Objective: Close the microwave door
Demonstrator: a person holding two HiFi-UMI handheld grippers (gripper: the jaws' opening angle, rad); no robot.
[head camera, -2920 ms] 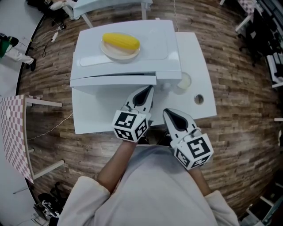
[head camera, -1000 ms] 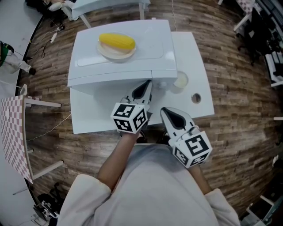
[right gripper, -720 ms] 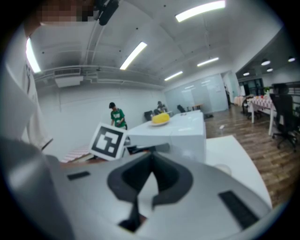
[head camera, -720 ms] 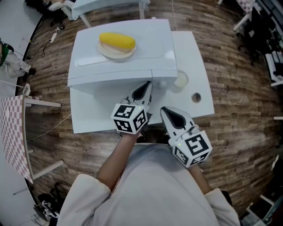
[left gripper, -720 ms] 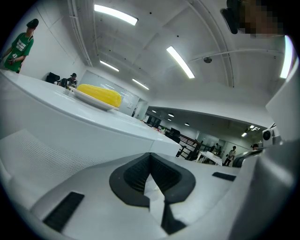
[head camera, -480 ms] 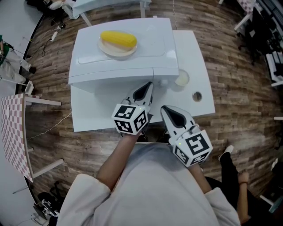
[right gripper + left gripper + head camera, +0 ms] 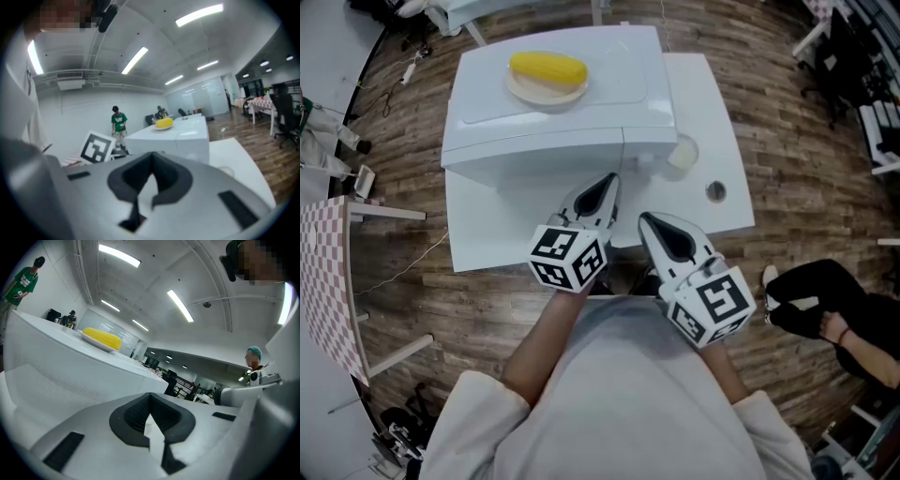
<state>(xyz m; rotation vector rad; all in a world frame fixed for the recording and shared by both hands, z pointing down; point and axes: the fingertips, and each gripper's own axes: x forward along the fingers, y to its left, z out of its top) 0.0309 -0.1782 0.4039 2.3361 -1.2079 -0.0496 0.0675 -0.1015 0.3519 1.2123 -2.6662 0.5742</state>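
Observation:
The white microwave point(image 7: 581, 112) stands on a white table point(image 7: 712, 141), and its door looks flat against the body. On its top a yellow corn cob point(image 7: 547, 67) lies on a plate point(image 7: 546, 92). My left gripper point(image 7: 606, 182) is shut and empty, its tip close to the microwave's front near the door's right edge. In the left gripper view the meshed door front point(image 7: 56, 376) fills the left and the corn cob point(image 7: 102, 337) shows above it. My right gripper point(image 7: 646, 221) is shut and empty over the table's front edge, short of the microwave point(image 7: 187, 133).
A round hole point(image 7: 713, 191) and a pale round disc point(image 7: 682, 155) mark the table right of the microwave. A checkered table point(image 7: 323, 281) stands at the left. A person in black point(image 7: 825, 309) crouches at the right. Another person in green point(image 7: 118, 123) stands far off.
A person in black has come into the head view at the lower right. Both grippers stay shut and have barely shifted in front of the microwave.

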